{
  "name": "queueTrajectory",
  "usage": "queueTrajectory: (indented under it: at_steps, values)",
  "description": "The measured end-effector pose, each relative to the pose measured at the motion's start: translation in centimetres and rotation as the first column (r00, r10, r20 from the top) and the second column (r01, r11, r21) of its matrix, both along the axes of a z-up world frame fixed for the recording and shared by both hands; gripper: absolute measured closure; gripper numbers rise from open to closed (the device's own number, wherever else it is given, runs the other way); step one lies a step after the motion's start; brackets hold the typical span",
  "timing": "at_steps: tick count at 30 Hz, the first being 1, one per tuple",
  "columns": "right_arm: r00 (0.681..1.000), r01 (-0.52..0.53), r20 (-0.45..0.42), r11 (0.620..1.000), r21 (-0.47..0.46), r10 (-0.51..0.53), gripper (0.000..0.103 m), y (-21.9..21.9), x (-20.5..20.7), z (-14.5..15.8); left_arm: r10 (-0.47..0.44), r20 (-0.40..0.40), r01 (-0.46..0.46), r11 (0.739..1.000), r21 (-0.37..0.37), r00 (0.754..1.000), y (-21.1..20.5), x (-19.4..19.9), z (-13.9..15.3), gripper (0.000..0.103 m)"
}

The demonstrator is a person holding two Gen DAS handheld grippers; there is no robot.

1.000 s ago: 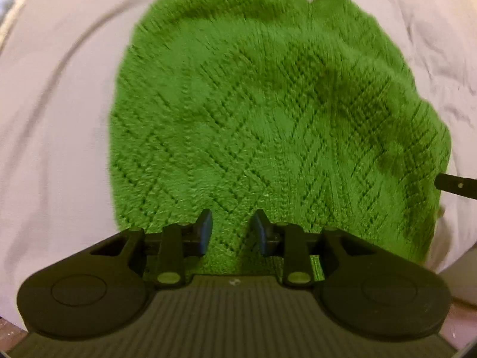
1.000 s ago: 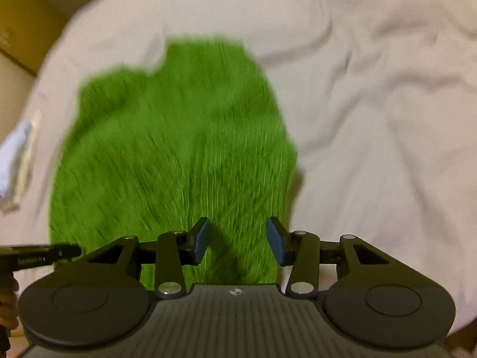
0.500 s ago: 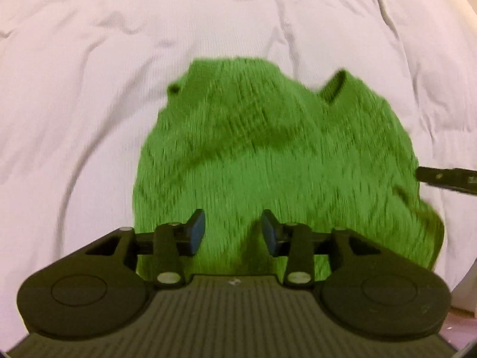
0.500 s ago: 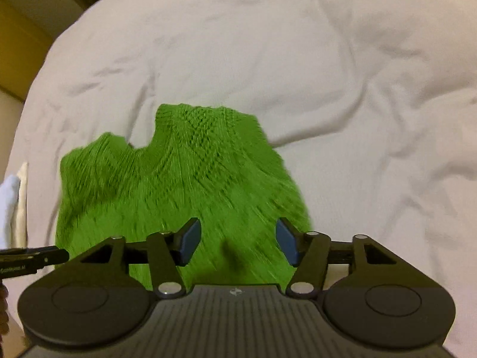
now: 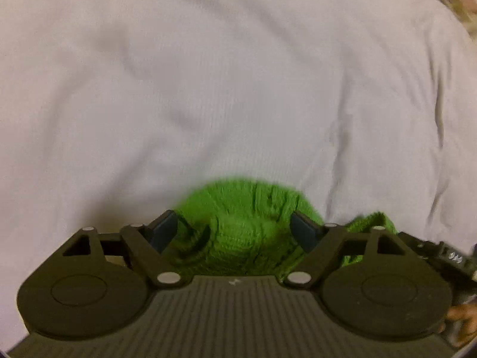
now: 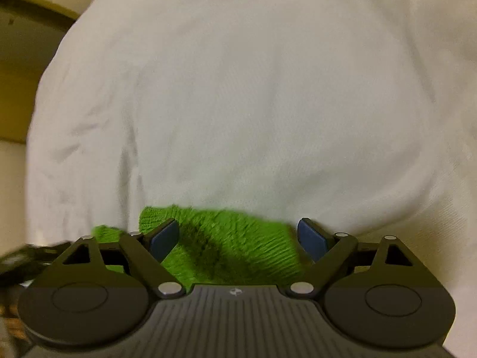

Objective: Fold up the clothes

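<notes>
Now wider left claw (image 5: 235, 232), right claw (image 6: 238, 240), green sweater (image 5: 244, 226) nearer, mostly hidden

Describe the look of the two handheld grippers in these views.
Both match. The left gripper and right gripper each have a ribbed dark grey body bearing a small white logo, two round black discs, black linkage arms with silver rivets, and blue pads on the fingertips. No cables or sleeves show.

The green knitted sweater (image 5: 244, 232) lies on the white-sheeted bed (image 5: 238, 89), directly before both tools, the sheet stretching beyond.
</notes>
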State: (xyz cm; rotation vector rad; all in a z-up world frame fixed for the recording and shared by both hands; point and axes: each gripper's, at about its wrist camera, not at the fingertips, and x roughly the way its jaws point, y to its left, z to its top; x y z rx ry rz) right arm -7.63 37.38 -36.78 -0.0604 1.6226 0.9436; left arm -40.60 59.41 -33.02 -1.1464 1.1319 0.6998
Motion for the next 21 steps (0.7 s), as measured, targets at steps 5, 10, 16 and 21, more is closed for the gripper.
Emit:
queueTrajectory:
  at_steps: [5, 10, 16, 21]
  values:
    - [0.994, -0.073, -0.07, 0.993, 0.098, 0.08, 0.087, -0.4, -2.2, 0.5, -0.076, 0.117, 0.068, 0.995, 0.074, 0.99, -2.7, -0.8, 1.4, 0.091]
    - [0.975, -0.154, 0.211, 0.907, 0.391, 0.075, 0.09, -2.7, -4.2, 9.6, -0.262, 0.251, 0.102, 0.854, 0.511, 0.932, -6.4, -3.1, 11.3, 0.091]
    - [0.725, -0.433, 0.688, 0.8, 0.416, 0.035, 0.058, -6.6, -9.7, 16.9, -0.369, 0.138, 0.189, 0.72, 0.668, 0.919, -8.3, -5.1, 13.8, 0.039]
    - [0.831, -0.311, 0.54, 0.915, 0.257, 0.131, 0.025, -5.1, -7.3, 12.8, -0.196, 0.008, 0.171, 0.871, 0.461, 0.981, -5.9, -6.6, 7.9, 0.05]
